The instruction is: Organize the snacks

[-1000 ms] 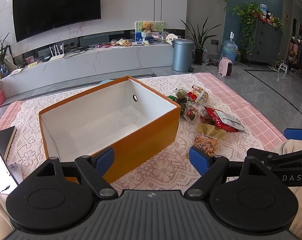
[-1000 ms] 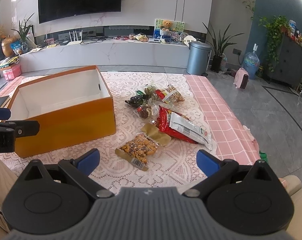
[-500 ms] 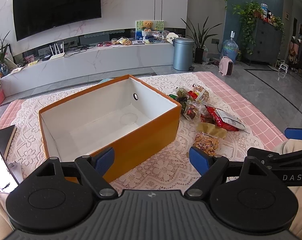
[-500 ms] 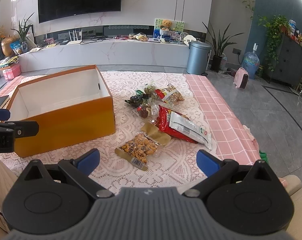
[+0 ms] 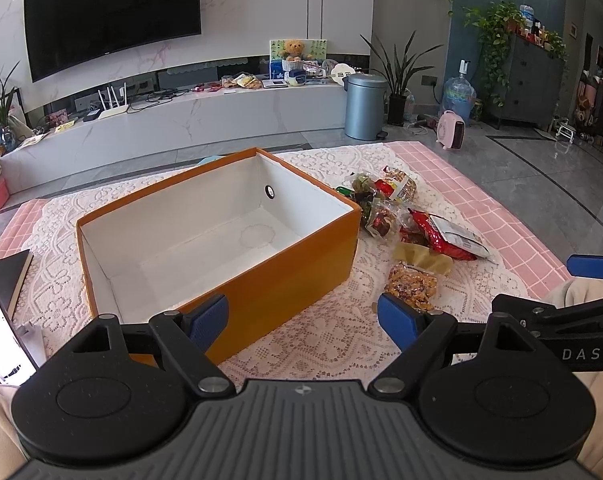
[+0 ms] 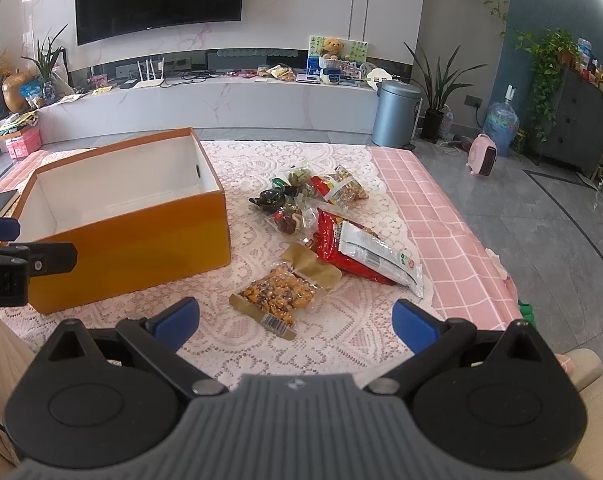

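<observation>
A: Table first, then: it wears a pink checked cloth with a white lace cloth laid over most of it

B: And the biggest thing standing on the lace?

A: That is an orange box with a white inside, lid off, nothing in it. It sits to the left of the snacks and apart from them

B: Where do the snacks lie?

A: They are in a loose heap on the lace, right of the box. The largest is a red and white bag, lying flat. Just in front of it is a clear packet of brown nuts with a barcode at its near end, and touching that a flat tan packet. Behind the red bag is a cluster of small wrapped sweets and packets, overlapping one another

B: And the grippers?

A: The left gripper hangs over the near wall of the box, its blue pads spread wide with nothing between them. The right gripper hangs low above the lace just short of the nut packet, likewise spread and holding nothing

B: Do the two touch?

A: No, they are side by side and apart
</observation>
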A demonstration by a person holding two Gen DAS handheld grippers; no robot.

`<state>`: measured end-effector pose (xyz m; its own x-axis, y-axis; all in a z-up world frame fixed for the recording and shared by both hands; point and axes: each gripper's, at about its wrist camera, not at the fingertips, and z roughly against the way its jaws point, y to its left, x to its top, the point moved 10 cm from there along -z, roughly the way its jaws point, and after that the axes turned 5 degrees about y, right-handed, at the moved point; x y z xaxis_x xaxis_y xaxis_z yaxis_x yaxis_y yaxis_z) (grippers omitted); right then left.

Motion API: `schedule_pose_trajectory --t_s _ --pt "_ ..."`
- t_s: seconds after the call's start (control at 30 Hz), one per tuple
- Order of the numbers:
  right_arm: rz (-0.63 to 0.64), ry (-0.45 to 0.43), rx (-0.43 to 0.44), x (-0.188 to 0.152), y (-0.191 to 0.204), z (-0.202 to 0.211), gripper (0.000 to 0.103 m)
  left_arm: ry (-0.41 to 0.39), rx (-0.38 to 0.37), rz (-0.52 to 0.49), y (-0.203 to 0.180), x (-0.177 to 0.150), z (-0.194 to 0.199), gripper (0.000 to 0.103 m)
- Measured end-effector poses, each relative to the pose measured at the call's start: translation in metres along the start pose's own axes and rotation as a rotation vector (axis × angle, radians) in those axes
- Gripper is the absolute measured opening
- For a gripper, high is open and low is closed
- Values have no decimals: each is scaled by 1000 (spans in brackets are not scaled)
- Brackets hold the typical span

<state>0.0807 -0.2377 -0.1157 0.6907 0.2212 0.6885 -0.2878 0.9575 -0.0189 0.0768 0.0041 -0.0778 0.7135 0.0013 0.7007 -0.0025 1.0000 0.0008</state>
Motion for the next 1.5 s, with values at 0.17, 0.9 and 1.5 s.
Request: schedule_pose_trajectory --t_s 0.17,0.9,1.5 --pt "-1 0 0 0 0 0 99 1 0 -1 0 -1 0 99" --pt "1 -2 40 6 -4 -13 99 -18 -34 -47 -20 12 -9 84" --pt "-14 86 11 27 -49 -89 78 87 -266 -41 -48 19 -67 71"
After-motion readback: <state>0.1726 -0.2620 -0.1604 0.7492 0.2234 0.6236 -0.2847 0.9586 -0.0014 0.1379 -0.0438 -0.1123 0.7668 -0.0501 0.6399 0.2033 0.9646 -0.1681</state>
